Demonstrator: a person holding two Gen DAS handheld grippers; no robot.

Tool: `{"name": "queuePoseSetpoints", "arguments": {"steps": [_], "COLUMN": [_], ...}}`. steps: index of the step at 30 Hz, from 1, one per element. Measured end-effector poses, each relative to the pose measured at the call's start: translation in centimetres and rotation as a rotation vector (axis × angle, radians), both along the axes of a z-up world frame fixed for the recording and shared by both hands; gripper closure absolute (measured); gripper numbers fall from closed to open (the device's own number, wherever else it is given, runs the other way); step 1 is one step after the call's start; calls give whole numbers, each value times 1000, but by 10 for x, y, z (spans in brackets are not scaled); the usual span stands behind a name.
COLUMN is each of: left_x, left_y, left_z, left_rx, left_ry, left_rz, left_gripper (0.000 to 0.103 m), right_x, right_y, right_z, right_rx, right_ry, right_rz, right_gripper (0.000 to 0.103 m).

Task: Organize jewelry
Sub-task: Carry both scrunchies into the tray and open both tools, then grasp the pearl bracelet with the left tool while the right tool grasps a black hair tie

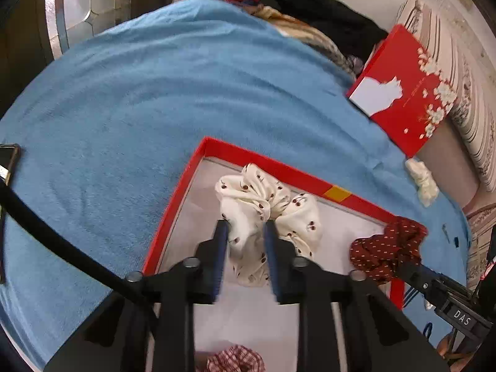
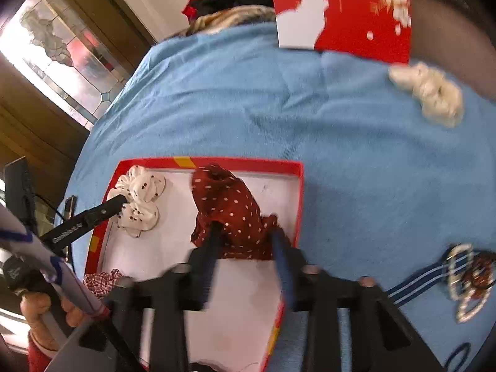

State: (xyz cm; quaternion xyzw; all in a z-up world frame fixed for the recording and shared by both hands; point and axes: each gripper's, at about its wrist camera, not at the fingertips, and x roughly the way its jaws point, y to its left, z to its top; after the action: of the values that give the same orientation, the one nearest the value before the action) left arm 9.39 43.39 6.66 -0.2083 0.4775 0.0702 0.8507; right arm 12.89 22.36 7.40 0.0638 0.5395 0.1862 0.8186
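- left gripper (image 1: 246, 226) over the left part of the red box (image 1: 173, 204); jaws parted; white cherry-print scrunchie (image 1: 266, 204) sits between them on the box floor; pads look off the cloth, so released rather than gripped, as I read it
- right gripper (image 2: 246, 232) over the right part of the same box; jaws apart; dark red dotted scrunchie (image 2: 229, 207) bunched between and beyond them, against the right wall; pads do not seem to press it; judged as just set down
- red checked scrunchie (image 2: 102, 279) lies at the near left corner of the box; so three pieces in the box by my count
- left to do, judging from the layout: cream scrunchie (image 2: 431, 93) out on the cloth at far right, well apart from the box; pile of hair clips and bands (image 2: 468, 282) at near right on the cloth; box lid (image 1: 406, 93) off, propped at the far right; task roughly mid-way
- surface: blue fleece blanket (image 1: 155, 93) covering a bed or couch, soft, slightly rippled; dark phone-like thing (image 1: 9, 158) at its left edge
- room: leaded glass door panel (image 2: 62, 52) in a wood frame at far left; heap of dark and red clothes (image 1: 310, 6) at the far side; striped cushion (image 1: 465, 93) at far right; a person's hand (image 2: 40, 310) visible at the lower left of the right wrist view
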Motion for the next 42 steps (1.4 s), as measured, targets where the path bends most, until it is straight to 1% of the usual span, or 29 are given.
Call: {"name": "queuePoseSetpoints", "arguments": {"steps": [1,3,5,8,10,11,14,15,18,20,24,28,30,33,35,38,40,42], "left_x": [-4,-12,-19,-34,-48,-55,-76,-84,-101,-111,-124,-124,-119,-113,-109,-99,-88,-73], "left_y": [-1,-2,-3,-9,-15,-19,-35,-42,-63,-80,-121,-175,-207,-245,-272,-304,-319,-331], "left_z": [6,18,29,51,66,73,90,95,104,108,104,90,80,66,53,37,28,19], "left_rx": [6,14,23,62,84,91,110,117,133,139,128,121,115,82,67,54,31,-9], "left_ry": [-13,-33,-51,-85,-110,-121,-149,-158,-172,-173,-155,-131,-101,-74,-54,-22,1,22], "left_rz": [4,12,23,38,46,47,38,32,7,-20,-93,-199,-256,-325,-377,-428,-443,-448], "left_gripper": [74,68,66,60,59,58,56,54,52,51,50,50,50,50,50,50,50,50], "right_x": [-2,-7,-12,-28,-40,-47,-70,-79,-102,-118,-147,-173,-184,-194,-197,-200,-198,-195], "right_y": [-1,-5,-7,-20,-31,-38,-65,-76,-109,-142,-214,-279,-307,-333,-340,-340,-334,-325], "right_z": [3,11,19,35,46,52,69,74,81,82,75,59,49,34,26,13,5,-3], "right_rx": [-7,-25,-41,-58,-66,-66,-66,-68,-65,-55,-51,-68,-77,-58,-45,-24,-10,-4], "right_ry": [-13,-38,-62,-113,-149,-167,-222,-238,-261,-258,-229,-190,-164,-130,-114,-99,-93,-94], "right_rz": [3,13,18,21,18,15,-1,-10,-49,-98,-221,-333,-379,-413,-412,-382,-352,-323], "right_gripper": [50,50,50,49,48,45,42,42,40,40,40,40,40,40,40,40,41,41]}}
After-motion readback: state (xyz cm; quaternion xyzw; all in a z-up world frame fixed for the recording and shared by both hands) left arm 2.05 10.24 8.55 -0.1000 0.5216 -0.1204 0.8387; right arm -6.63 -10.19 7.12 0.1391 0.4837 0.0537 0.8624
